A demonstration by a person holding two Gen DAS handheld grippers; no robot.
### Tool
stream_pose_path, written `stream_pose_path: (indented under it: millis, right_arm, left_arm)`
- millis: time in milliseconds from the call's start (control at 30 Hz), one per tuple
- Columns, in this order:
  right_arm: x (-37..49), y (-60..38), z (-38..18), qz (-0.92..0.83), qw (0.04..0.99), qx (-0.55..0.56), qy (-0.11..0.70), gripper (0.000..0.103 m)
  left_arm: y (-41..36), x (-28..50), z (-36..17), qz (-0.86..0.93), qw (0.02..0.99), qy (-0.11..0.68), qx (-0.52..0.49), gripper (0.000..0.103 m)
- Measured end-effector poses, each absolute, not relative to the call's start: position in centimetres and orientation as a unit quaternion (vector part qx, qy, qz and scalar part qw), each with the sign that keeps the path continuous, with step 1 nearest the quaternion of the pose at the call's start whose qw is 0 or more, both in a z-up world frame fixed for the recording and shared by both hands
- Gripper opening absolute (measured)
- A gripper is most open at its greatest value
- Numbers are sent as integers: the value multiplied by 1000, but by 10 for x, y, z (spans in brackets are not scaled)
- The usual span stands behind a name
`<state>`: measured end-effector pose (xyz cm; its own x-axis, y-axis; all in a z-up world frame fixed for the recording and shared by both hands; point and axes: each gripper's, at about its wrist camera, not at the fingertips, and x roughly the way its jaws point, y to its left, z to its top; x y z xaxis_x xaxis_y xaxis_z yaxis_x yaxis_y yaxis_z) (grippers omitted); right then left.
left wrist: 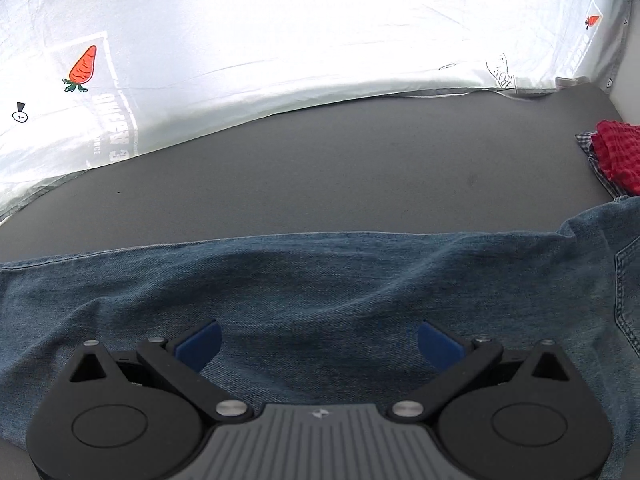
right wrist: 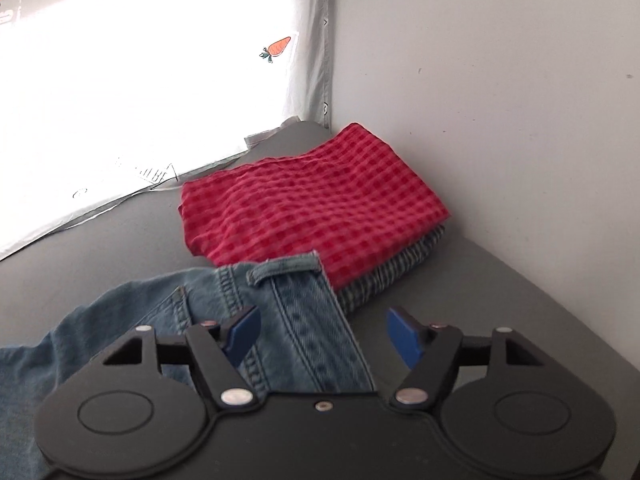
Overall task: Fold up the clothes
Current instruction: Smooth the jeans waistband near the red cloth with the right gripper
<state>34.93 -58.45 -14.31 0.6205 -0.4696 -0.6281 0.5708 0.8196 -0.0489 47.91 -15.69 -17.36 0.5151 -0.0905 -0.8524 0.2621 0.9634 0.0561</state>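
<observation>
Blue jeans lie flat across the grey tabletop. My left gripper is open just above a leg of the jeans, its blue pads wide apart and holding nothing. In the right wrist view the jeans' waistband with a belt loop lies between the blue fingers. My right gripper is open over the waistband edge and holds nothing.
A folded red checked cloth sits on a folded blue striped garment against the white wall at the right. It also shows in the left wrist view. A white carrot-print curtain hangs at the table's far edge.
</observation>
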Motion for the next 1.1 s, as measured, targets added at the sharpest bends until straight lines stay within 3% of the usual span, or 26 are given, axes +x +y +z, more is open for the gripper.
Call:
stream_pose_path:
  millis: [33, 100, 133, 200, 267, 467, 567, 633, 800, 1000, 1100]
  right_arm:
    - [360, -596, -148, -283, 897, 85, 330, 68]
    - [380, -619, -163, -258, 891, 119, 355, 82]
    - [386, -630, -171, -248, 887, 135, 366, 80]
    - [388, -633, -177, -233, 892, 154, 357, 36]
    - [386, -632, -176, -222, 898, 166, 341, 21]
    - [375, -625, -143, -238, 922, 155, 263, 20]
    - [395, -631, -157, -258, 910, 130, 296, 25]
    - [411, -626, -169, -278, 895, 80, 339, 37]
    - [402, -596, -144, -324, 891, 12, 318, 81]
    - [385, -517, -130, -289, 901, -17, 321, 87]
    - [379, -458, -137, -218, 913, -3, 346, 76]
  left_arm:
    - [-160, 478, -175, -97, 865, 485, 91, 103]
    - [-160, 476, -178, -88, 862, 491, 92, 103]
    - [-159, 475, -179, -82, 861, 493, 93, 103]
    - [-155, 474, -179, -68, 860, 497, 94, 103]
    - [-148, 474, -178, -48, 860, 499, 94, 103]
    - [-115, 473, -178, 12, 861, 501, 85, 103]
    - [-88, 467, -178, 42, 859, 504, 74, 103]
    - [-70, 463, -177, 61, 858, 506, 66, 103]
    - [-14, 448, -174, 114, 854, 506, 33, 103]
    - [74, 427, -171, 185, 850, 492, -24, 103]
    - [121, 418, -170, 213, 852, 475, -59, 102]
